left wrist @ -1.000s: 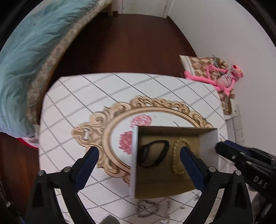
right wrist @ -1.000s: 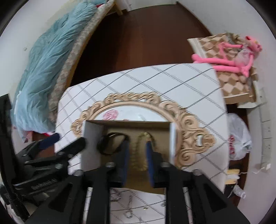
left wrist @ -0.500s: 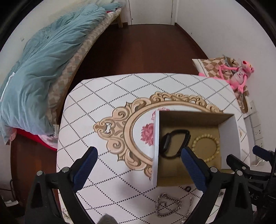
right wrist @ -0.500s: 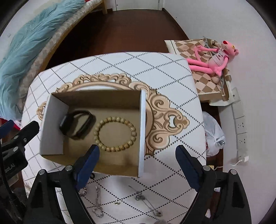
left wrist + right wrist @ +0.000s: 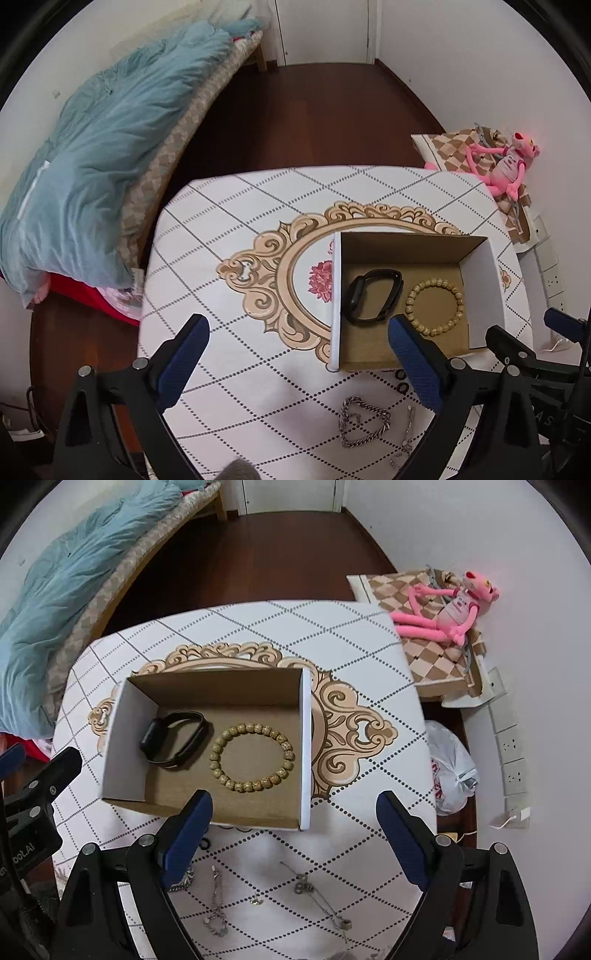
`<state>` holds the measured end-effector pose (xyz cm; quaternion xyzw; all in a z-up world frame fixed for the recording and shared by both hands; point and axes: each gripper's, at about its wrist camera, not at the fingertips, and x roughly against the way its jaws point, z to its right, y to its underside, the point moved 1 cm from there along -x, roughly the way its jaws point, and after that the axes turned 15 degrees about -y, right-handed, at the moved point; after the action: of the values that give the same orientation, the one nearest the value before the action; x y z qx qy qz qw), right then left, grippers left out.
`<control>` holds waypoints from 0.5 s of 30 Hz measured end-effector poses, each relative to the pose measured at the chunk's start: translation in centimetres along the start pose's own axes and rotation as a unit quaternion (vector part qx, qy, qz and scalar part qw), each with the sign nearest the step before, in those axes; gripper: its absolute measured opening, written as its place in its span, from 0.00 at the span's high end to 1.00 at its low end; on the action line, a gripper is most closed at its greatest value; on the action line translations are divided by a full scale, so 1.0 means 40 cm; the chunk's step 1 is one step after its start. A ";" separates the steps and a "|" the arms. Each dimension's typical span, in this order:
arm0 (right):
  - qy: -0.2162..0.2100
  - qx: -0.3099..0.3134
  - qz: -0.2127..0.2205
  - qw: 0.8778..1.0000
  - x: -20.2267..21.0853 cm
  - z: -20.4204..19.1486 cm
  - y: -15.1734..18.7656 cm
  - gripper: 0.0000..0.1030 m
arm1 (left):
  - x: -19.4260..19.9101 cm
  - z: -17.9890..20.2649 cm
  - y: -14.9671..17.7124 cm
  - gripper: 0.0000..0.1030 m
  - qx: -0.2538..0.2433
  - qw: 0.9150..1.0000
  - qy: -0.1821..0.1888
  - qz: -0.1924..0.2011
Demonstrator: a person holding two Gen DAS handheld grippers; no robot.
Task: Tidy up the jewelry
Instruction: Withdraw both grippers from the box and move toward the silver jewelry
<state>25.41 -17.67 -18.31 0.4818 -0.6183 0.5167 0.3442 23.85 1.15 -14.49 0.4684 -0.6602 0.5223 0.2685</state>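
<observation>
Beaded bracelet (image 5: 252, 757) in box (image 5: 305, 746), beyond wide-spread, empty right hand-held gripper (image 5: 294, 834).

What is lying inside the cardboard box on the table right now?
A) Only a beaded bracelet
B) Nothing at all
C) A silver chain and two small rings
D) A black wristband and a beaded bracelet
D: inside the cardboard box a black wristband lies beside a tan beaded bracelet, while the silver chains sit outside it on the tablecloth in front.
</observation>
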 end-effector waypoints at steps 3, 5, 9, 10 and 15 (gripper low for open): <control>0.007 0.008 0.017 1.000 0.043 -0.015 0.013 0.11 | 0.037 -0.014 0.007 0.04 0.006 1.000 0.001 0.010; 0.009 0.011 0.027 1.000 0.070 -0.022 0.020 0.11 | 0.060 -0.023 0.012 0.04 0.008 1.000 0.001 0.016; 0.013 0.018 0.049 0.999 0.134 -0.043 0.040 0.11 | 0.116 -0.045 0.032 0.04 0.015 0.999 0.005 0.031; 0.014 0.019 0.055 0.998 0.151 -0.048 0.047 0.11 | 0.128 -0.048 0.037 0.04 0.017 0.999 0.005 0.034; 0.012 0.023 0.073 0.997 0.215 -0.069 0.083 0.11 | 0.184 -0.078 0.071 0.04 0.026 0.999 0.012 0.045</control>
<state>19.46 -17.04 -10.75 0.4370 -0.6356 0.5602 0.3021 17.82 1.63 -8.54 0.4383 -0.6637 0.5563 0.2408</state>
